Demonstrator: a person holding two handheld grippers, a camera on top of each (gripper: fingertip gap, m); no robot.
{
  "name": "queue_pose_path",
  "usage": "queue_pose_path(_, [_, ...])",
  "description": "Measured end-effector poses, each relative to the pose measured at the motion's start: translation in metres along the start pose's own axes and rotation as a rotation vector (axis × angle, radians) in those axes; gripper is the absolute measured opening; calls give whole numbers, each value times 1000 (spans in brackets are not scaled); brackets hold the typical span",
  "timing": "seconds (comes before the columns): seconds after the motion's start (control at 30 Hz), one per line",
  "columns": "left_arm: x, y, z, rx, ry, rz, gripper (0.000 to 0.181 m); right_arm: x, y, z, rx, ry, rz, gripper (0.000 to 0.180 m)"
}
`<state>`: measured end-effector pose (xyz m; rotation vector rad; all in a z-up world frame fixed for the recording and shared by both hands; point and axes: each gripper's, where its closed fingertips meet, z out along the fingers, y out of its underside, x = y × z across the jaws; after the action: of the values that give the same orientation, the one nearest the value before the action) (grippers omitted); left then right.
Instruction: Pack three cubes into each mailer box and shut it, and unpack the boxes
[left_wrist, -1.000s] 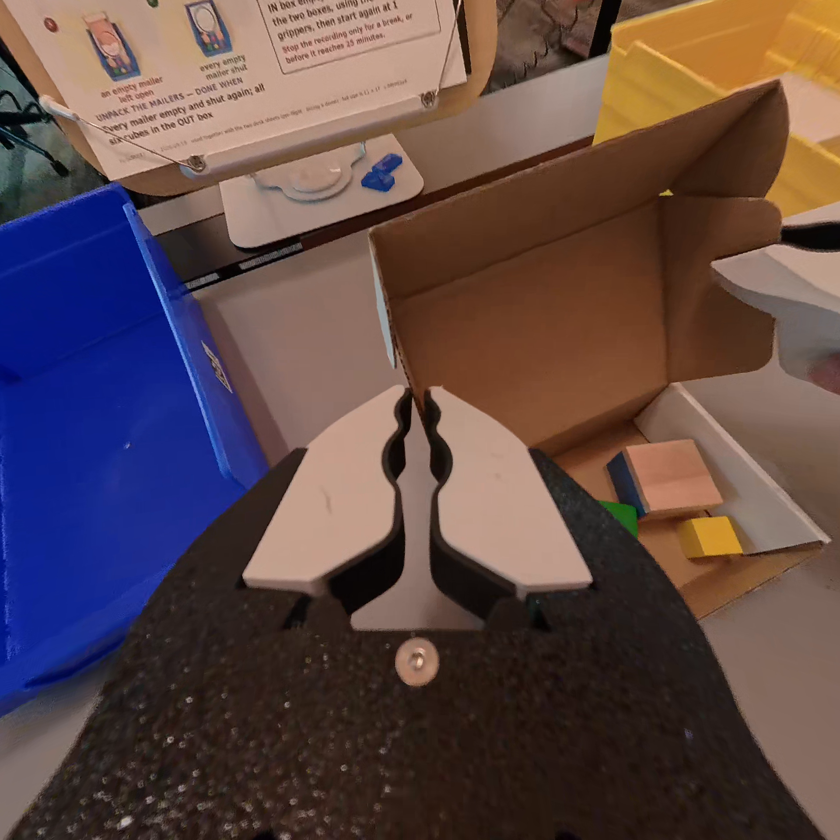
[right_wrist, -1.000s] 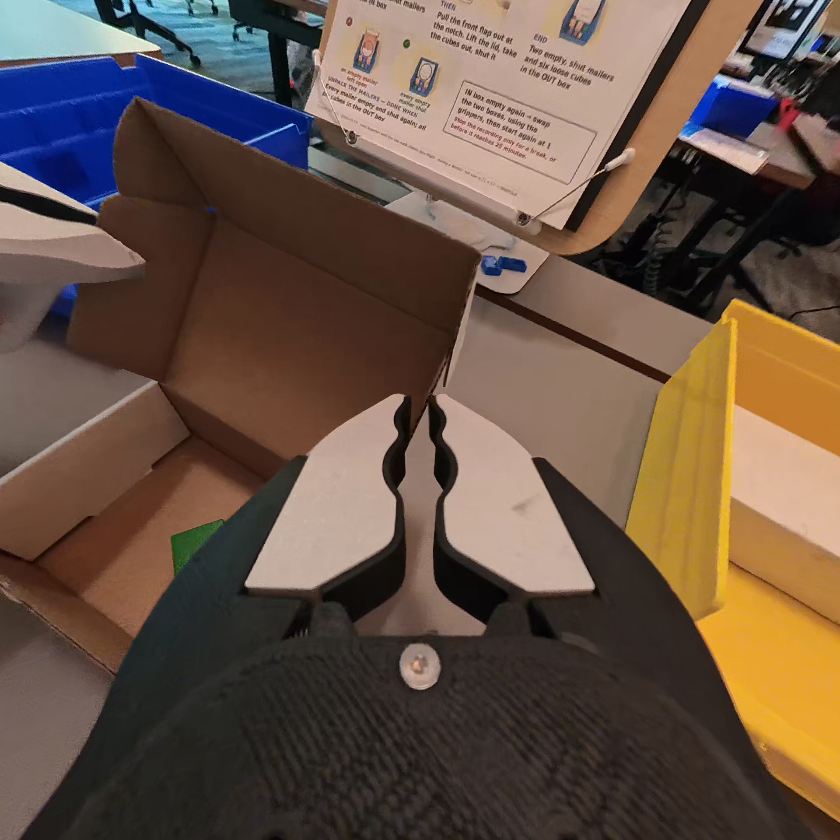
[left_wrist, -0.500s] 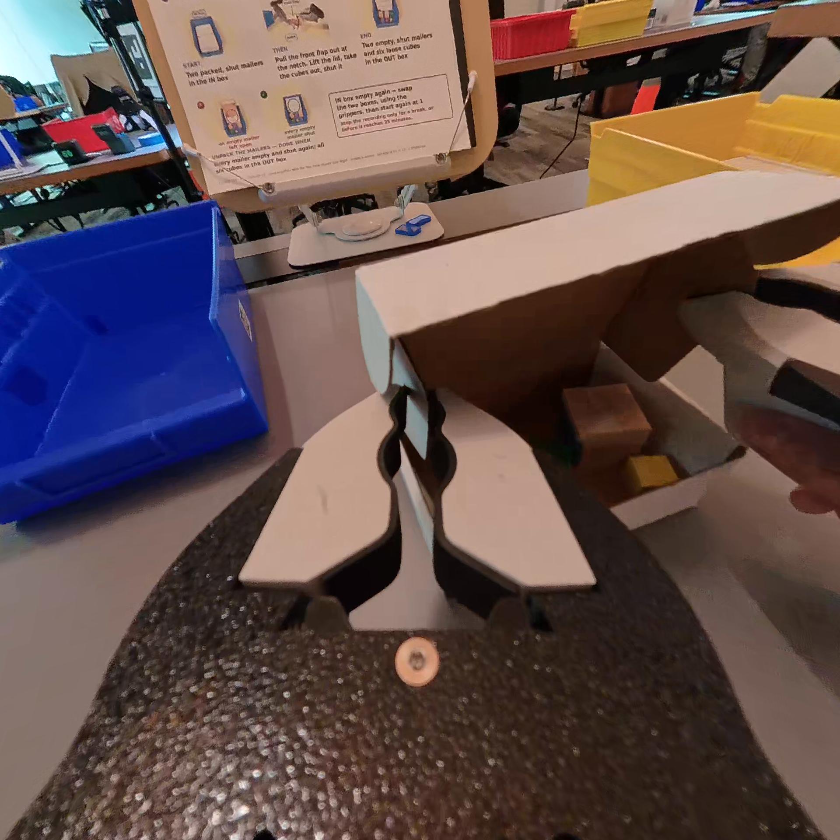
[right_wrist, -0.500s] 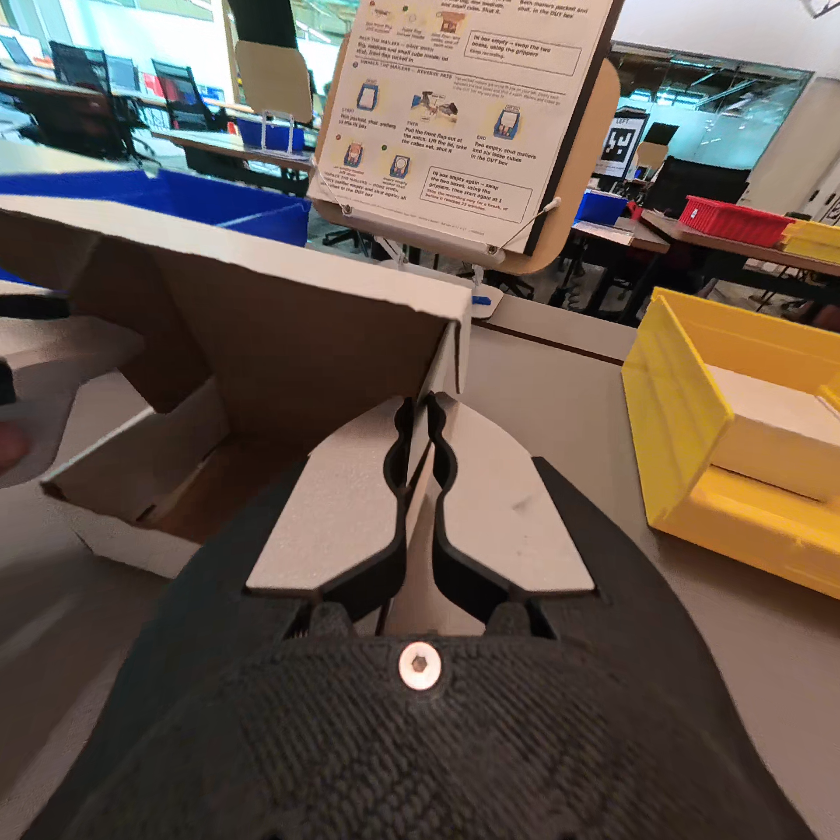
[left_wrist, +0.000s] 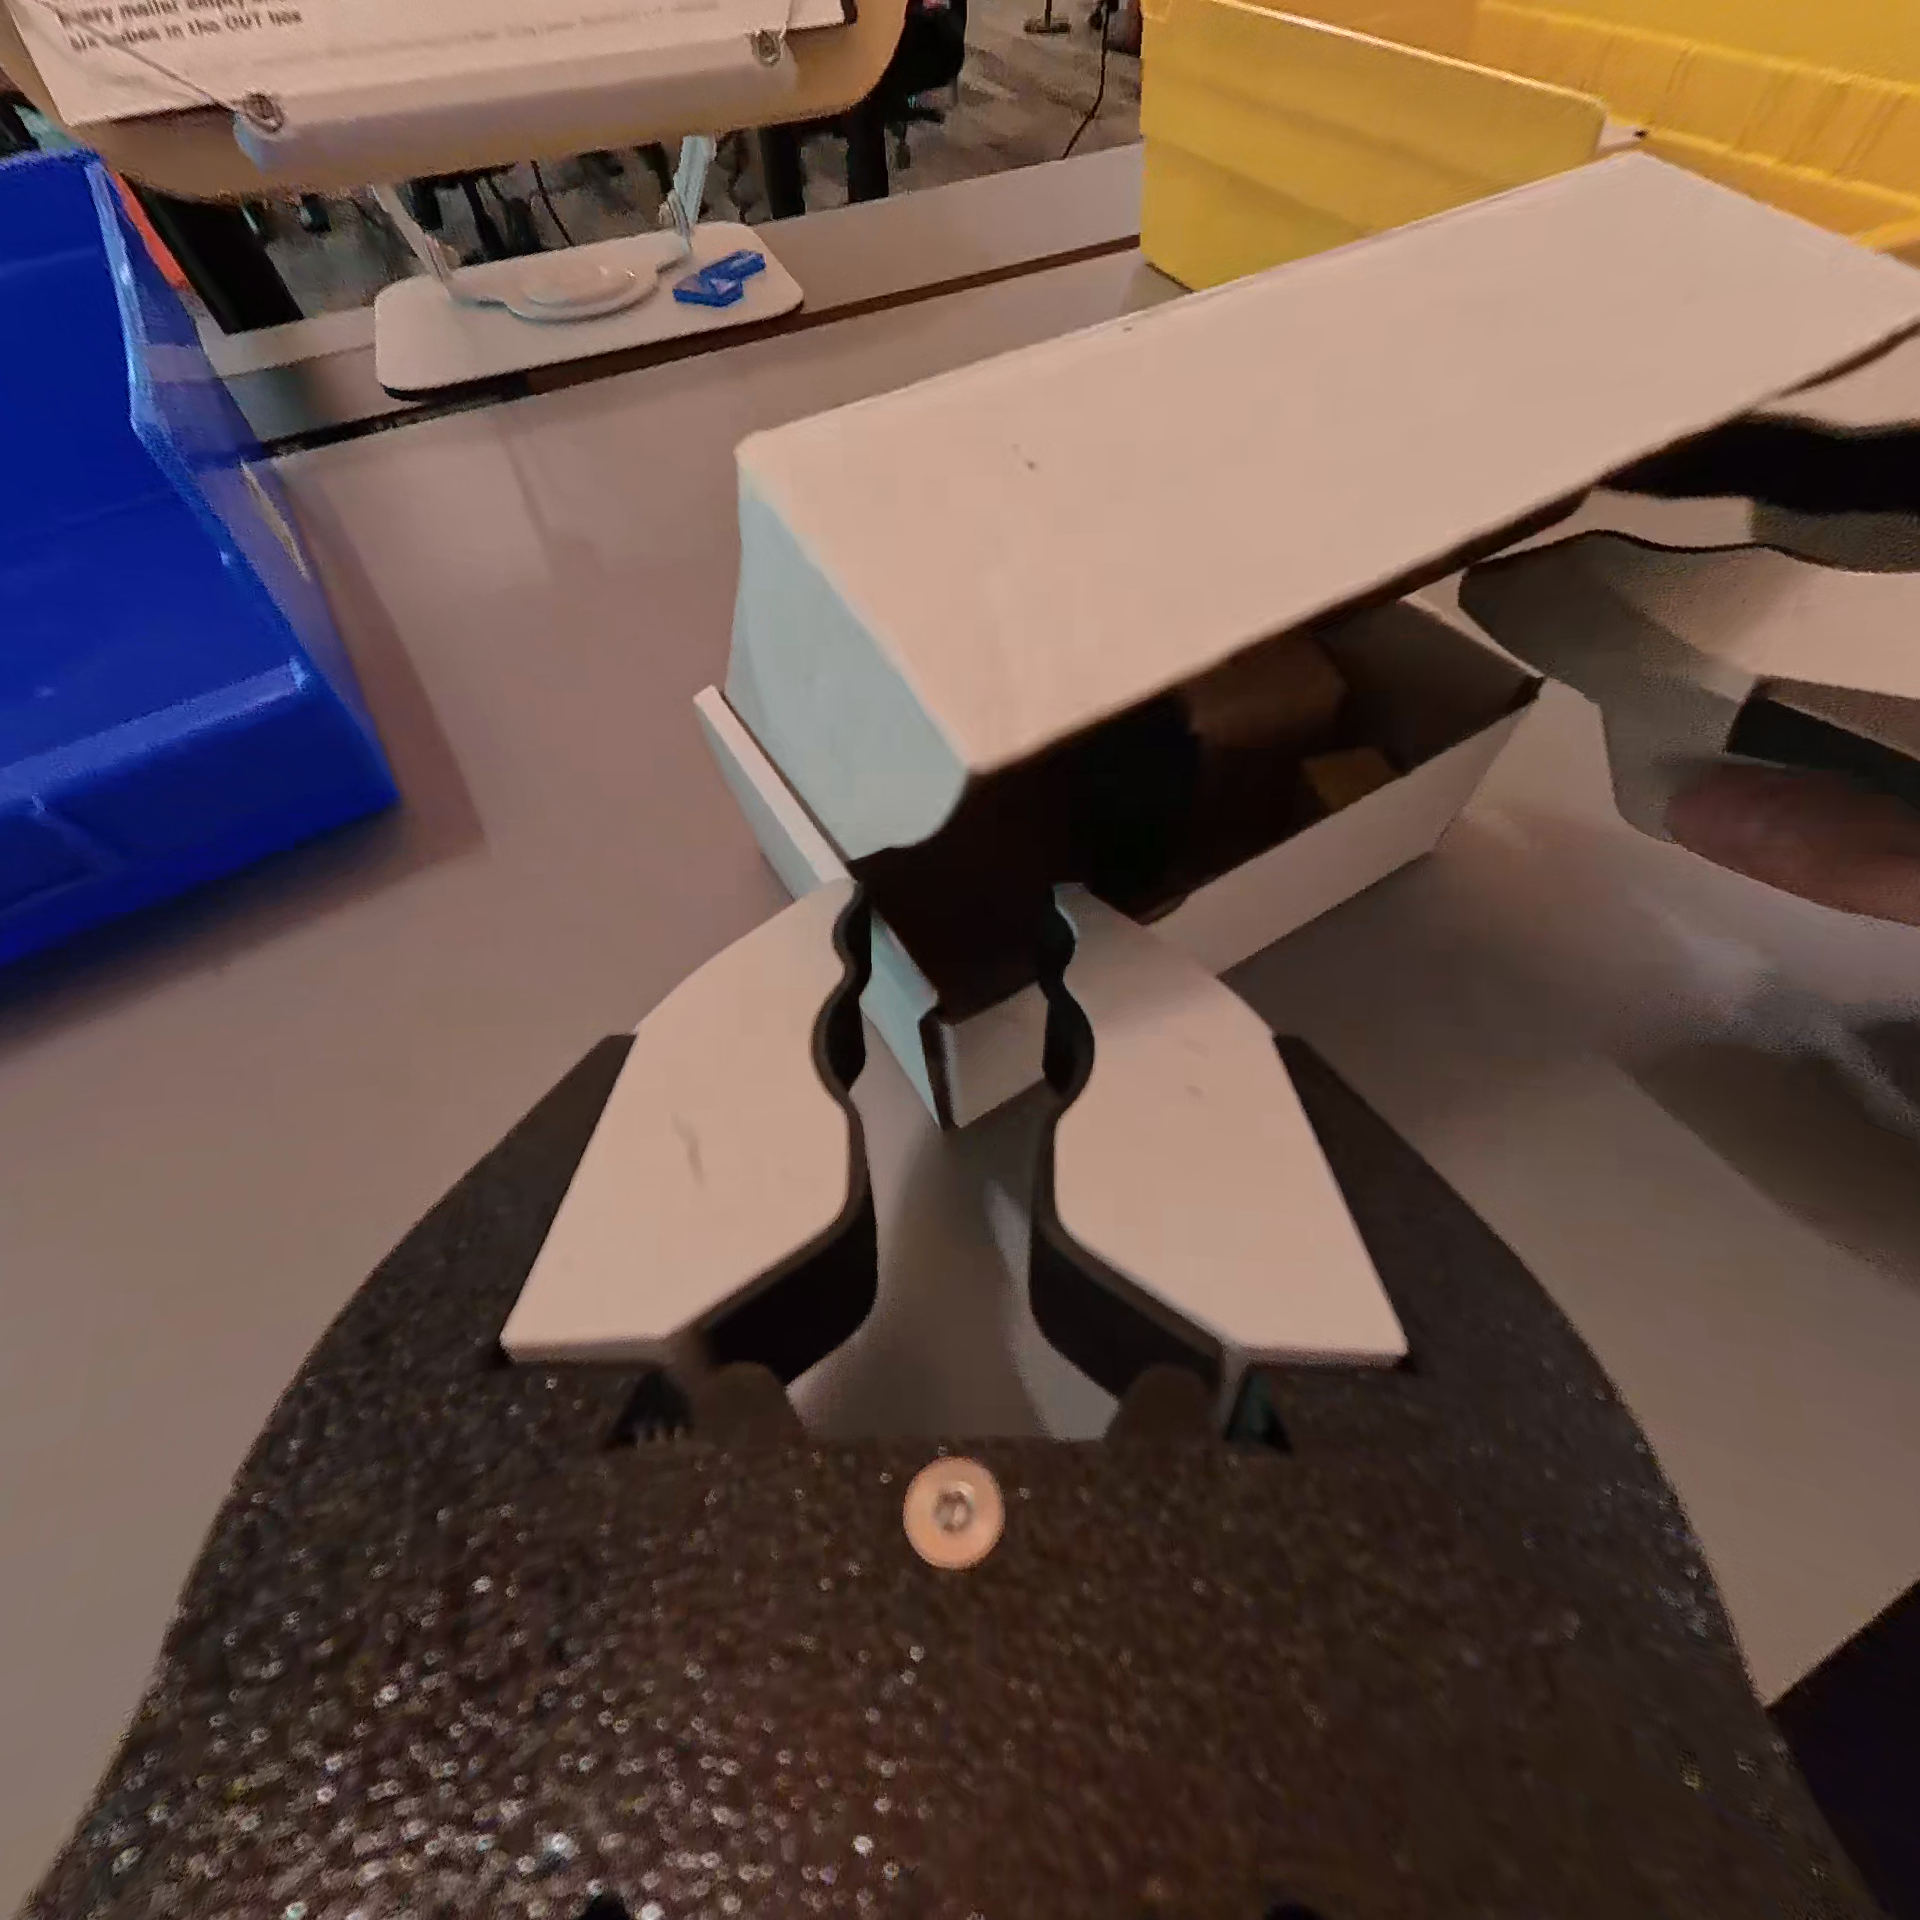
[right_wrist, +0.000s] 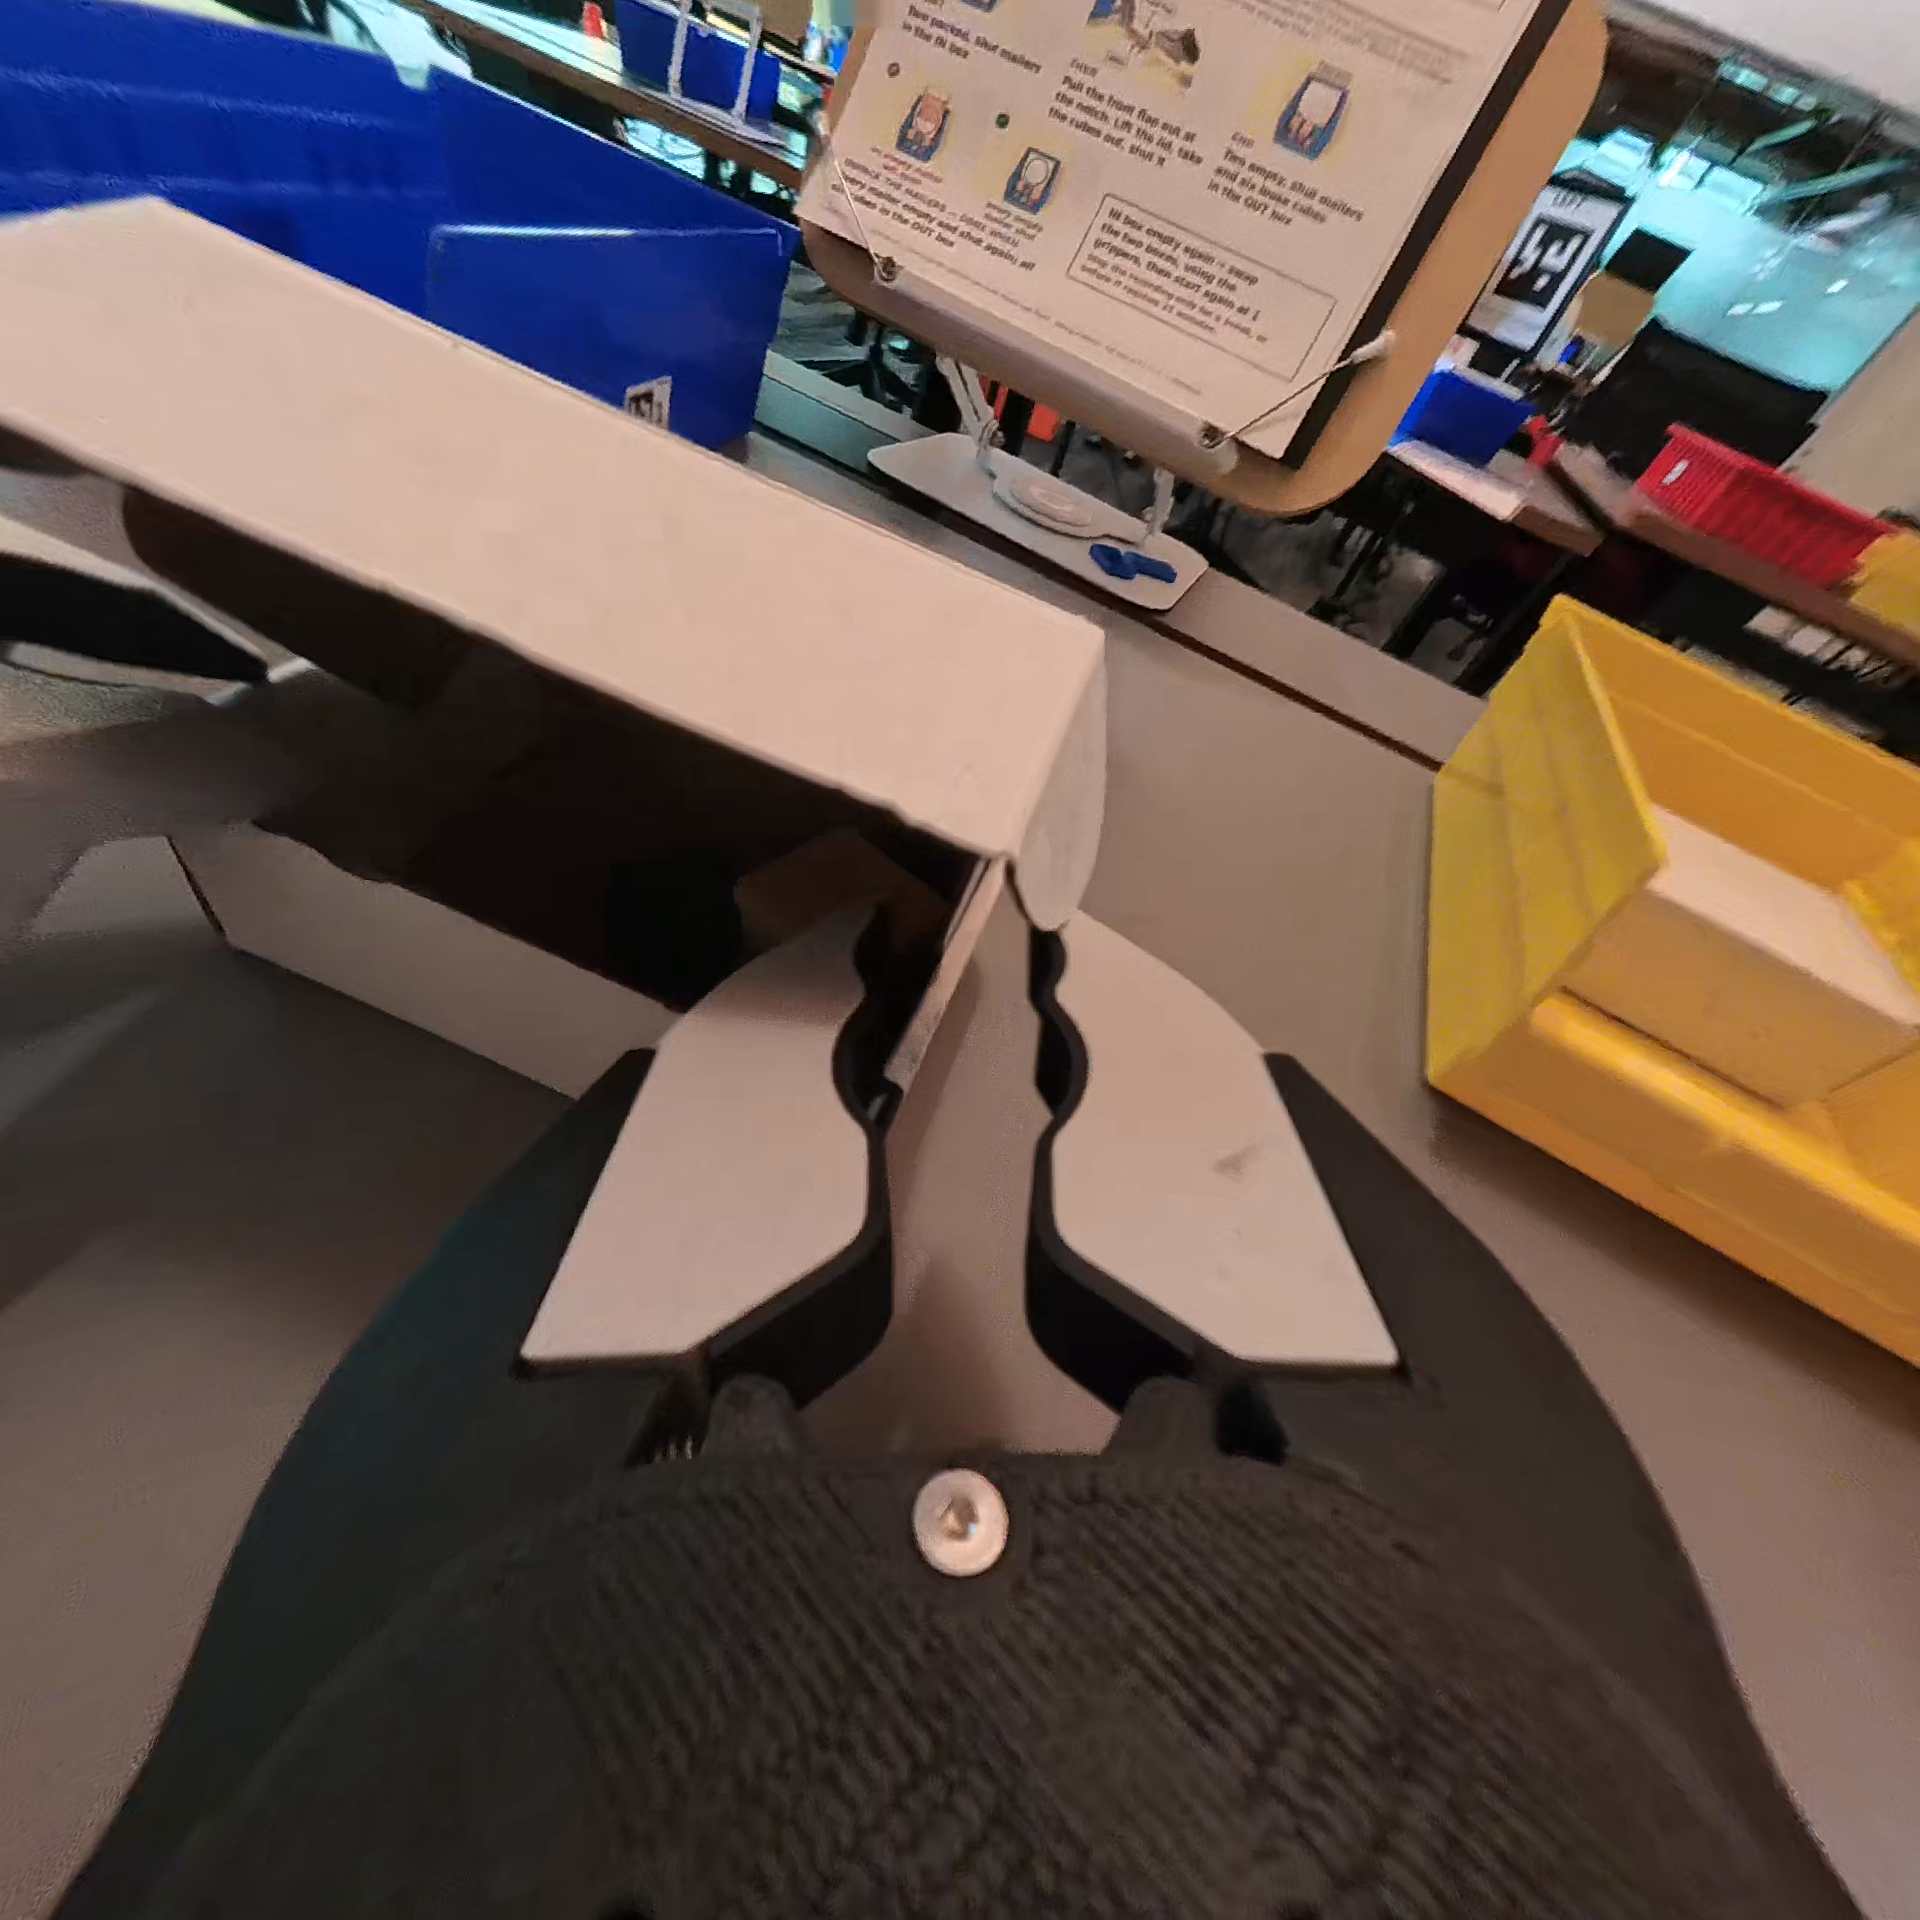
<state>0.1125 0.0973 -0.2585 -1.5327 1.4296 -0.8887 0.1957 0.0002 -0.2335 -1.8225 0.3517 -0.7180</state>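
A white mailer box stands on the grey table, its lid lowered close over the base and still ajar. Inside, a brown cube and a yellow cube show in shadow. My left gripper is open at the lid's near left corner, and the folded corner flap stands between its fingers. My right gripper is open at the lid's right corner. The side flap lies against its left finger, clear of the right one. It also shows in the left wrist view.
A blue bin stands to the left of the box. A yellow bin to the right holds another white mailer box. An instruction board on a stand is behind the box.
The lid swung down from upright to nearly flat over the base. Both grippers, shut on the lid's corner flaps before, have opened their jaws around them.
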Motion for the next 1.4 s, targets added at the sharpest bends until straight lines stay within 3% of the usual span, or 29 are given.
queue_pose_path(0.13, [3,1,-2,-1,-2,47,31,6,-18,-17,58,119,-288,54])
queue_pose_path(0.23, [6,1,0,-4,2,68,27,5,-47,-27,155,219,-600,53])
queue_pose_path(0.3, [7,1,1,-7,9,67,25,-10,-56,-24,195,187,-787,50])
queue_pose_path(0.4, [7,2,1,-7,23,59,25,-17,-51,-10,138,177,-949,27])
queue_pose_path(0.43, [7,2,0,-6,30,54,25,-19,-49,-7,121,162,-963,14])
queue_pose_path(0.6, [8,4,-7,3,86,81,30,-22,-48,-15,72,81,-924,5])
queue_pose_path(0.87, [25,27,-52,-127,417,372,52,-38,-29,-35,-30,-140,-858,7])
queue_pose_path(0.93, [18,34,-65,-174,444,452,53,-51,-8,-35,-124,-247,-875,6])
queue_pose_path(1.0, [7,33,-65,-166,417,487,53,-48,-4,-28,-115,-154,-922,4])
queue_pose_path(1.2, [-10,49,-67,-244,424,467,53,-57,11,-24,-148,-142,-946,7])
queue_pose_path(1.3, [-3,42,-83,-197,534,407,51,-59,16,-23,-159,-166,-953,9])
queue_pose_path(1.4, [-1,1,-81,-23,524,252,27,-61,16,-21,-159,-179,-949,10])
